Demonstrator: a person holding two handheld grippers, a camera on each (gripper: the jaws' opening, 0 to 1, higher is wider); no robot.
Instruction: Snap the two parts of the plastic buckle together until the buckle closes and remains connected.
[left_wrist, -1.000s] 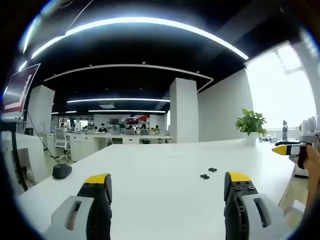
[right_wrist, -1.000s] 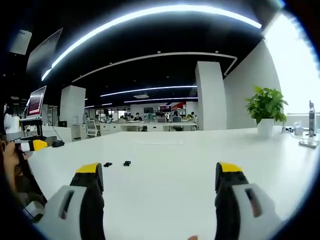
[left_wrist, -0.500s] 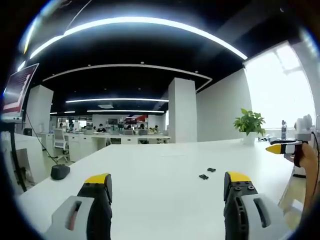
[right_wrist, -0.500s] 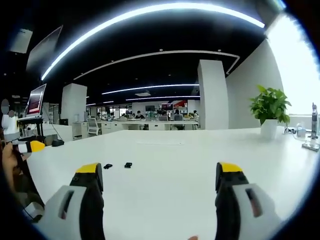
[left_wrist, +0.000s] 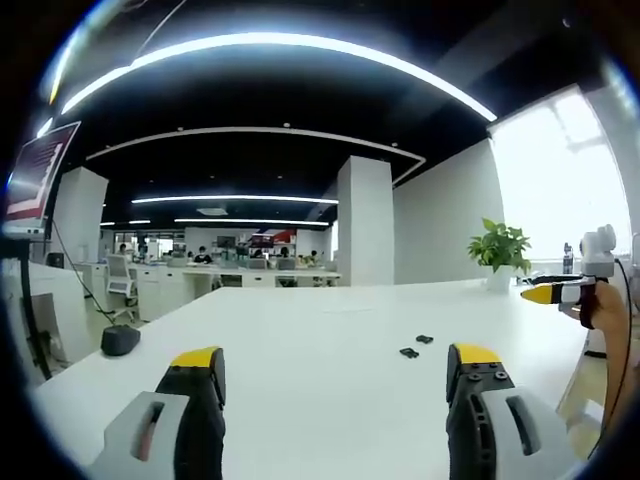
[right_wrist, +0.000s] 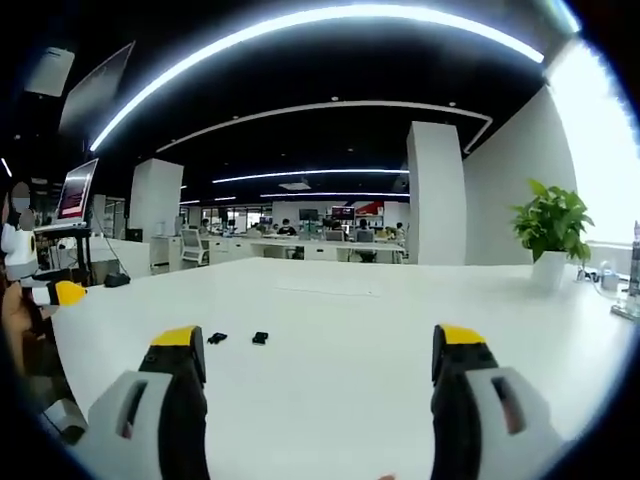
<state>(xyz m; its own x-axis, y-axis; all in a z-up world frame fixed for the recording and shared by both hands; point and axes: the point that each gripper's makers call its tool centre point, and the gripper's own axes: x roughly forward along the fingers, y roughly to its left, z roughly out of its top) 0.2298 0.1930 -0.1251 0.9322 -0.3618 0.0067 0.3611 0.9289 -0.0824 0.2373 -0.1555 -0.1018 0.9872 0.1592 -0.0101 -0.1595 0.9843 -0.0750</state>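
Observation:
Two small black buckle parts lie apart on the white table: one (left_wrist: 408, 352) nearer and one (left_wrist: 425, 339) a little farther in the left gripper view. The right gripper view shows them as a left part (right_wrist: 216, 338) and a right part (right_wrist: 260, 338). My left gripper (left_wrist: 330, 362) is open, well short of them, with nothing between its yellow-tipped jaws. My right gripper (right_wrist: 318, 345) is open too, also short of the parts. The right gripper's yellow tip (left_wrist: 545, 294) shows at the right edge of the left gripper view; the left gripper's tip (right_wrist: 62, 293) shows at the left edge of the right gripper view.
The white table (left_wrist: 300, 340) stretches far ahead. A potted plant (left_wrist: 502, 250) stands at its far right, seen again (right_wrist: 553, 232). A dark round object (left_wrist: 120, 340) sits left. A monitor (left_wrist: 25, 180) stands at far left. An office with people at desks lies behind.
Both views have shifted slightly. In the left gripper view the other gripper has come further in from the right. In the right gripper view the buckle parts sit a little lower.

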